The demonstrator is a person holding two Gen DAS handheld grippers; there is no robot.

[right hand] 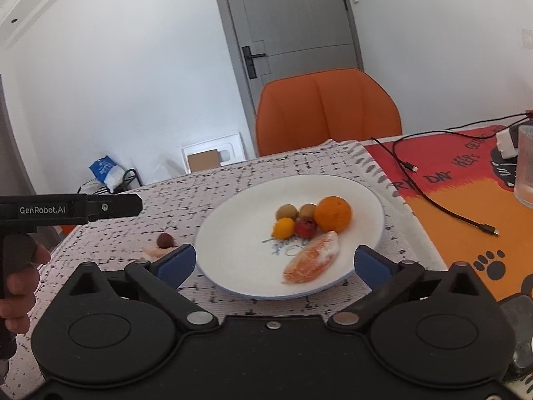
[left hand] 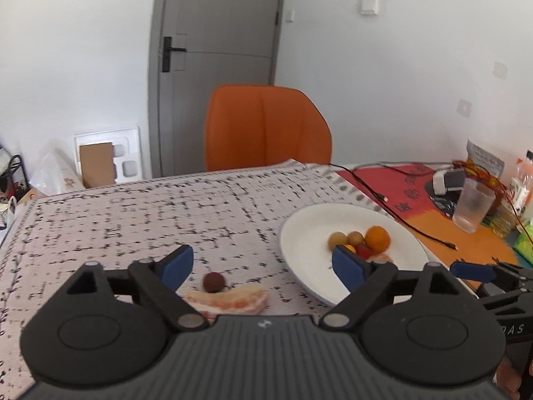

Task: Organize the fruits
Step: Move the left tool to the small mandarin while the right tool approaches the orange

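A white plate point(right hand: 240, 266) sits on the patterned cloth and holds an orange point(right hand: 332, 214), two brownish round fruits point(right hand: 286, 212), a small yellow fruit point(right hand: 283, 228), a red fruit point(right hand: 305, 227) and a peeled citrus segment point(right hand: 311, 262). Left of the plate, on the cloth, lie a dark red round fruit point(left hand: 214, 282) and another peeled segment point(left hand: 230, 301). My left gripper point(left hand: 263, 266) is open and empty above these two. My right gripper point(right hand: 274, 261) is open and empty, low over the plate's near rim. The plate also shows in the left wrist view point(left hand: 306, 233).
An orange chair point(left hand: 266, 130) stands at the table's far side. To the right, on an orange-red mat point(right hand: 466, 206), lie black cables point(right hand: 443, 206), a ribbed glass point(left hand: 473, 208), a white charger and packets. The left gripper's body point(right hand: 70, 208) and hand are at the left.
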